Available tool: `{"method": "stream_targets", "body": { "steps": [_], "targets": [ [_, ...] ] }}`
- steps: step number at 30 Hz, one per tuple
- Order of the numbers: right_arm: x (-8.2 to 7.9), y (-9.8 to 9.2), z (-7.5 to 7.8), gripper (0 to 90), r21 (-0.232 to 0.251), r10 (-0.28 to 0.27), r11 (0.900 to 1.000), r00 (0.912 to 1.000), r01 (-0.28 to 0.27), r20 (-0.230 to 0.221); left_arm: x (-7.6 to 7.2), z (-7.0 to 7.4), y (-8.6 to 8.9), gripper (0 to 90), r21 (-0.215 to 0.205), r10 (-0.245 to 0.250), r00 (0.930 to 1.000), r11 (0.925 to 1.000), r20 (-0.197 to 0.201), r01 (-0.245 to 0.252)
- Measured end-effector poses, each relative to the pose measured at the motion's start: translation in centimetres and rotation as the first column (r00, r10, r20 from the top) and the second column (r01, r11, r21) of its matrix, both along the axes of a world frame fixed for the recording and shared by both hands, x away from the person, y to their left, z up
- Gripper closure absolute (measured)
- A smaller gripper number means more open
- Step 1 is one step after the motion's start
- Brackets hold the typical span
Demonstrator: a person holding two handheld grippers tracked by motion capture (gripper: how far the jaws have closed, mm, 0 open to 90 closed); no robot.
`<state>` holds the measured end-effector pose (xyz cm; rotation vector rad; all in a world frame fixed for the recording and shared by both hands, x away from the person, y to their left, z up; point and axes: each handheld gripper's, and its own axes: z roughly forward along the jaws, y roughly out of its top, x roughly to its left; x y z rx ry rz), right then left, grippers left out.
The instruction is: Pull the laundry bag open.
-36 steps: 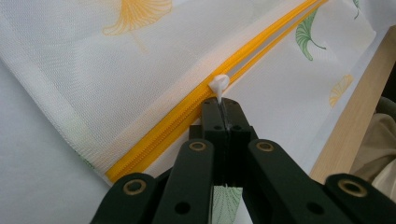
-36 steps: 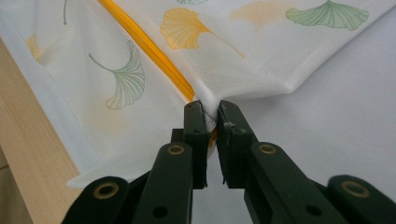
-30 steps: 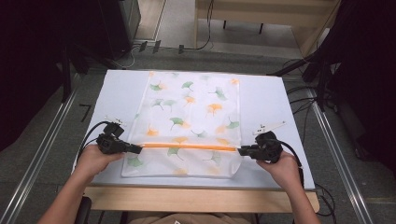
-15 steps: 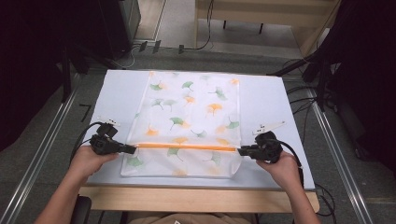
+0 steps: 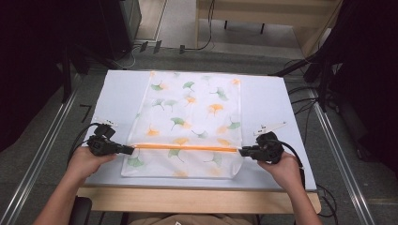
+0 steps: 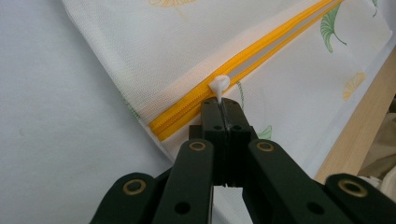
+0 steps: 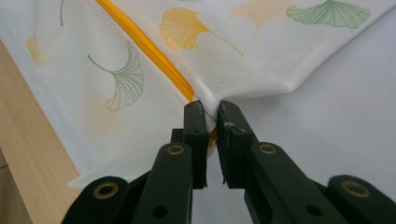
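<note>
A white mesh bag (image 5: 192,117) printed with green and orange ginkgo leaves lies flat on the table, its orange zipper (image 5: 183,147) running across near the front. My left gripper (image 5: 130,150) is at the zipper's left end, shut on the white zipper pull (image 6: 218,86). My right gripper (image 5: 242,152) is at the zipper's right end, shut on the bag's corner fabric (image 7: 209,108). In the left gripper view the zipper (image 6: 243,65) gapes open beyond the pull. Both hands rest on the table near the front edge.
The pale table top (image 5: 117,93) has bare room left and right of the bag. Its wooden front edge (image 5: 197,199) runs close behind the hands. Cables (image 5: 300,159) trail from both grippers. Dark equipment and floor cables surround the table.
My left gripper has slid left along the zipper with the pull, from inside the bag's edge to its left end. The right gripper has stayed put.
</note>
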<state>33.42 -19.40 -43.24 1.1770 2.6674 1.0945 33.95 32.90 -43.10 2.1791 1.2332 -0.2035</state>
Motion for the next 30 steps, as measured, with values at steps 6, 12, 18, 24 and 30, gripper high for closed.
{"method": "stream_targets", "body": {
  "steps": [6,12,18,24,30],
  "targets": [
    [0.0,0.0,0.0,84.3,0.001,0.000,1.000,1.0000,0.000,-0.002,0.0,0.0,-0.1,90.0,0.003,0.002,1.0000,1.0000,-0.001,-0.002],
    [0.0,0.0,0.0,84.2,0.001,0.001,1.000,1.0000,-0.001,-0.003,0.0,0.0,0.1,90.0,-0.003,0.004,1.0000,1.0000,0.001,-0.004],
    [0.0,0.0,0.0,84.2,0.001,0.002,1.000,1.0000,-0.002,-0.004,0.0,0.0,0.3,90.0,-0.007,0.011,0.9999,0.9999,-0.002,-0.011],
    [0.0,0.0,-0.1,84.2,0.000,0.000,1.000,1.0000,0.000,-0.008,-0.1,0.0,0.9,90.0,-0.003,0.016,0.9999,0.9999,-0.007,-0.016],
    [0.0,0.0,-0.1,84.2,-0.005,-0.001,1.000,1.0000,0.001,-0.006,-0.5,0.1,2.1,90.0,-0.007,0.047,0.9989,0.9989,-0.005,-0.047]
  ]
}}
